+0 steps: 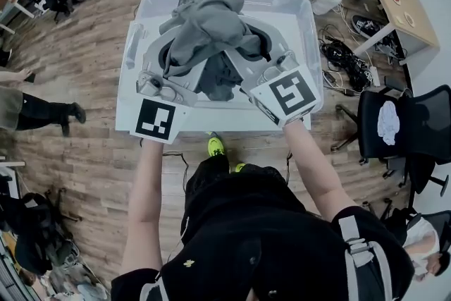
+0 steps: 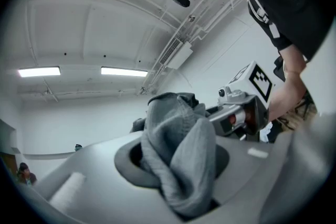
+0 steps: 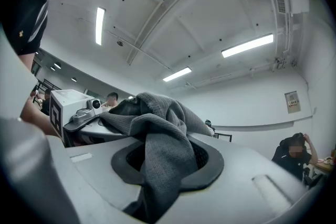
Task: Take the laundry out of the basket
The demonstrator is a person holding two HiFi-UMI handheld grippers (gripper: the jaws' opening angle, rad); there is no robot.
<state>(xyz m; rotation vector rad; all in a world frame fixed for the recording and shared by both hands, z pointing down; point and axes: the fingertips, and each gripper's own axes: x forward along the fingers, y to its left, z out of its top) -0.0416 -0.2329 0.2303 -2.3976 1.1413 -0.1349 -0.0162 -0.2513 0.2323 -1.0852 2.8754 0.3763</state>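
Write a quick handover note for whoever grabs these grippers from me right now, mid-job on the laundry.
Left gripper: shut on a fold of the gray garment.
Right gripper: shut on another fold of the same garment.
Things: the garment is bunched over both grippers and hangs between them, above the white basket.
Done: garment gripped on both sides and raised.
Left: carry it clear of the basket and set it down. The garment hides the basket's middle, so check there for more laundry.
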